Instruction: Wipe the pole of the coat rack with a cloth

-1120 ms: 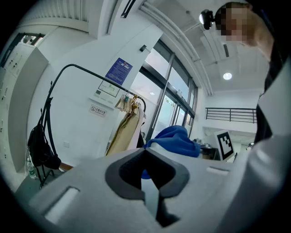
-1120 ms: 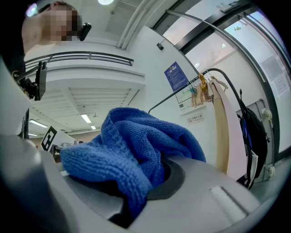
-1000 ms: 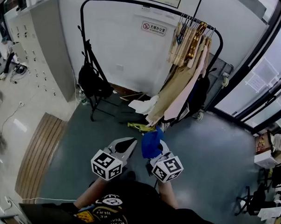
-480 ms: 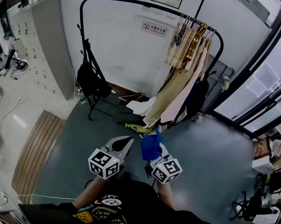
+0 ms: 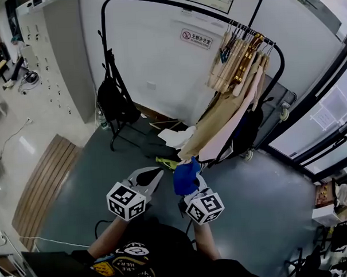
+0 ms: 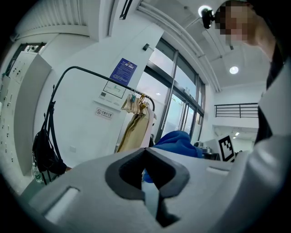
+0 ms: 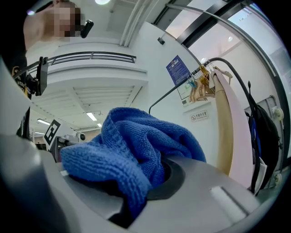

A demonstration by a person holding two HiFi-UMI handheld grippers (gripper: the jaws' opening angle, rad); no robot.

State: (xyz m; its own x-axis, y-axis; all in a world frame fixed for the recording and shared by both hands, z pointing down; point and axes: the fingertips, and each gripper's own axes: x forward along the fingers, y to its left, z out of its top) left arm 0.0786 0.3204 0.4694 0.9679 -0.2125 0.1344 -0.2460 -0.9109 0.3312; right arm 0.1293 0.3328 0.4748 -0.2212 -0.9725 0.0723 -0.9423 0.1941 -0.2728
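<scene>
A white wall (image 5: 152, 55) carrying a small red-and-white sign (image 5: 193, 36) stands behind a dull grey-blue floor (image 5: 262, 200). At the left is a tall grey locker cabinet (image 5: 66, 53). Beside it the floor changes to pale tile (image 5: 12, 130), with a slatted wooden strip (image 5: 46, 189) along the join. Dark-framed glass panels (image 5: 327, 117) run down the right side. A round ceiling light (image 6: 233, 70) glows overhead.
</scene>
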